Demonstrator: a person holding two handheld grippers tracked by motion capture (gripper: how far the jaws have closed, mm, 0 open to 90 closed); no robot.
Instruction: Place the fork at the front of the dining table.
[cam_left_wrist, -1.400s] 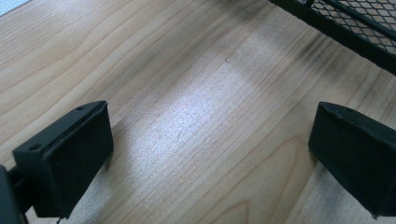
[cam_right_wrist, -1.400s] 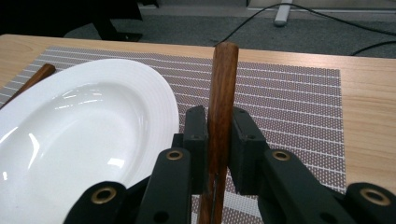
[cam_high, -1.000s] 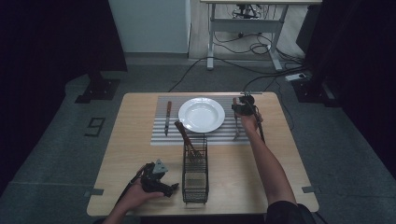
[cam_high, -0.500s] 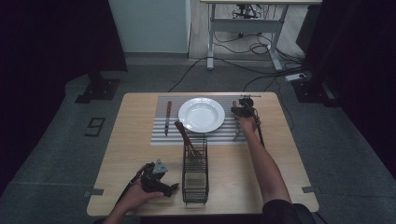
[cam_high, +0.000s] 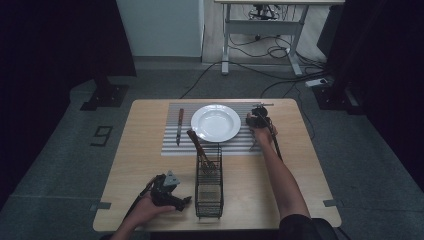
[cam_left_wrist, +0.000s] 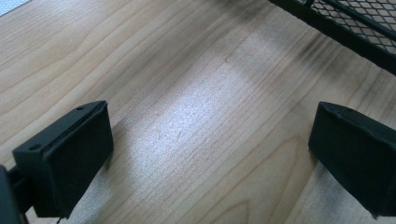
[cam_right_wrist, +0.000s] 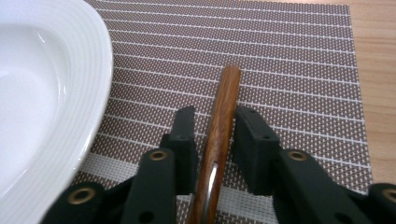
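A utensil with a brown wooden handle (cam_right_wrist: 223, 116) lies on the striped placemat (cam_right_wrist: 289, 70), just right of the white plate (cam_right_wrist: 42, 93). My right gripper (cam_right_wrist: 217, 119) straddles the handle; its jaws have just been opening and stand slightly off the wood. In the high view, the right gripper (cam_high: 260, 114) sits at the plate's (cam_high: 216, 122) right edge. My left gripper (cam_high: 181, 201) rests low over the table's near left, beside the wire basket (cam_high: 208, 180). Its jaws (cam_left_wrist: 210, 140) are wide apart over bare wood.
A knife (cam_high: 180, 125) lies on the placemat (cam_high: 172, 145) left of the plate. The black wire basket holds a wooden-handled utensil (cam_high: 197, 145) leaning out toward the plate. The basket's edge (cam_left_wrist: 355, 23) shows close ahead of the left gripper.
The right hand has sunk a little onto the placemat beside the plate. The left hand has stayed where it was.
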